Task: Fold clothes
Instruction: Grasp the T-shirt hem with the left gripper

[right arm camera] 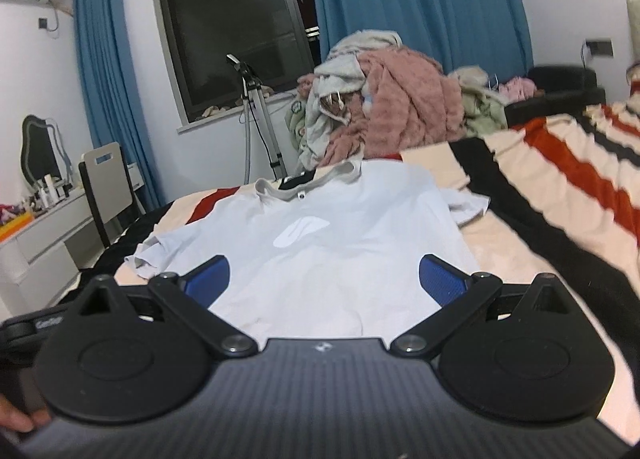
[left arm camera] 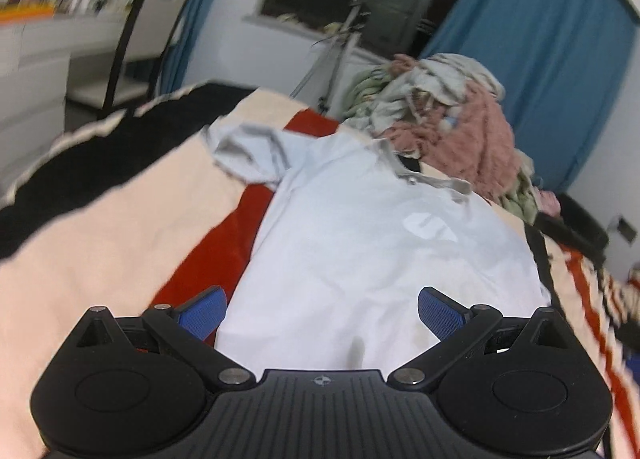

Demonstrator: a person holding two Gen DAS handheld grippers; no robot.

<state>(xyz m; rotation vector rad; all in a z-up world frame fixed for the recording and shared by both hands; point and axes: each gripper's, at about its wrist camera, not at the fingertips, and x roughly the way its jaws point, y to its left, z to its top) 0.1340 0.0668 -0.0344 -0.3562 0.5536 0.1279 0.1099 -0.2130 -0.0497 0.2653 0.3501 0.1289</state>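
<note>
Nearest in both wrist views are the tongs themselves, black with blue pads. The left tongs (left arm camera: 322, 309) stand wide apart with nothing between them; the right tongs (right arm camera: 324, 279) are spread the same way, holding nothing. At the lower left of the right wrist view, part of a hand (right arm camera: 18, 421) shows beside the tool.

Just beyond the pads lies the shirt (right arm camera: 320, 255), pale blue with a grey collar and a white chest logo. It is spread flat, front up, on the bed (right arm camera: 560, 195), which wears a blanket striped cream, red and black. Its hem is nearest the tongs, at 6 o'clock; the collar points away at 12 o'clock. In the right wrist view one sleeve is bunched at 9 o'clock and the other is rumpled at 2 o'clock. Seen from the left tongs, the shirt body fills the gap between the pads and runs off toward 1 o'clock.

Farther back, at 12 to 1 o'clock, a heap of clothes (right arm camera: 372, 115), pink and pale green, sits just past the collar.

Risks, as a judgement: the bunched sleeves could get folded in as lumps if they are not smoothed flat. A pinch that goes too deep could catch the soft blanket along with the shirt. The left wrist view is motion-blurred, so aim at the hem from there may be poor.
</note>
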